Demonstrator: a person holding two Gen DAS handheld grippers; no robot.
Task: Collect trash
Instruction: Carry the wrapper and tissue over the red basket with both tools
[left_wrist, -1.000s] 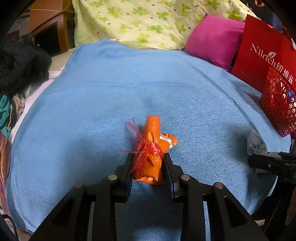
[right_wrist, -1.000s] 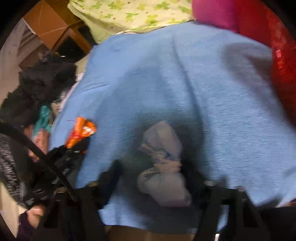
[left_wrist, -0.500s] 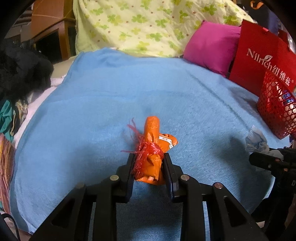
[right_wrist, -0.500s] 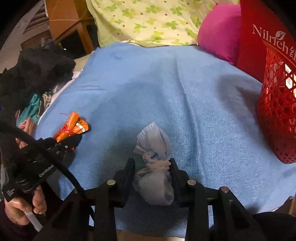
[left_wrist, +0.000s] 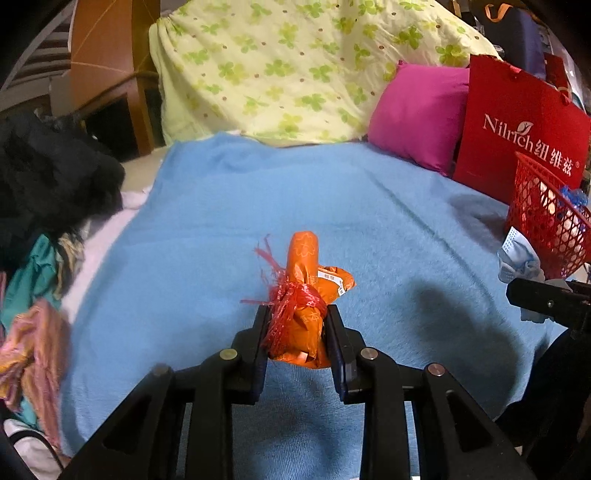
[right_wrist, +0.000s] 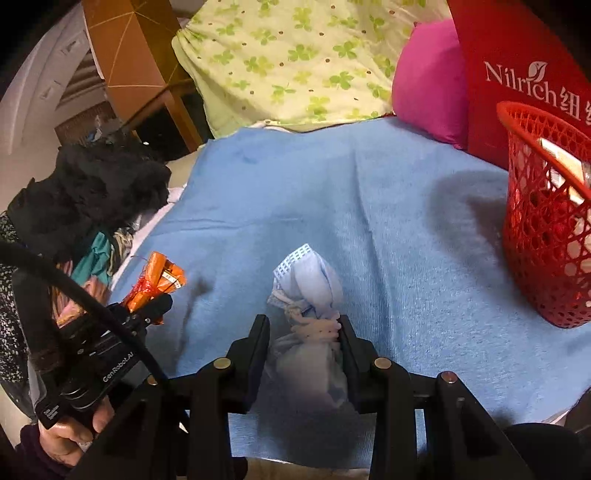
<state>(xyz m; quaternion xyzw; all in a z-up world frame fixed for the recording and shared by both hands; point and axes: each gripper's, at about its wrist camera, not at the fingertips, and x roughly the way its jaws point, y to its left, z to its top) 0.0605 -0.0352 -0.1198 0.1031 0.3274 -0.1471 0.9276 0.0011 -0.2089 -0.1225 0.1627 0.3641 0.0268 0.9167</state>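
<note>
My left gripper (left_wrist: 297, 325) is shut on an orange wrapper bundle (left_wrist: 303, 295) tied with red string, held above the blue blanket (left_wrist: 258, 206). My right gripper (right_wrist: 303, 332) is shut on a pale blue face-mask bundle (right_wrist: 306, 288), also above the blanket. The mask bundle shows at the right edge of the left wrist view (left_wrist: 517, 258), and the orange bundle shows at the left of the right wrist view (right_wrist: 155, 280). A red mesh basket (right_wrist: 543, 236) holding several pieces of trash stands on the blanket to the right; it also shows in the left wrist view (left_wrist: 543, 214).
A red Nilrich paper bag (left_wrist: 517, 129) and a pink pillow (left_wrist: 417, 114) stand behind the basket. A green-flowered quilt (left_wrist: 295, 66) lies at the back. Dark clothes (left_wrist: 48, 177) are piled at the left bed edge. A wooden bedside unit (left_wrist: 107, 74) is at the far left.
Both grippers have risen and pulled back with their bundles still held. The right wrist view has swung towards the red basket, which now shows more fully.
</note>
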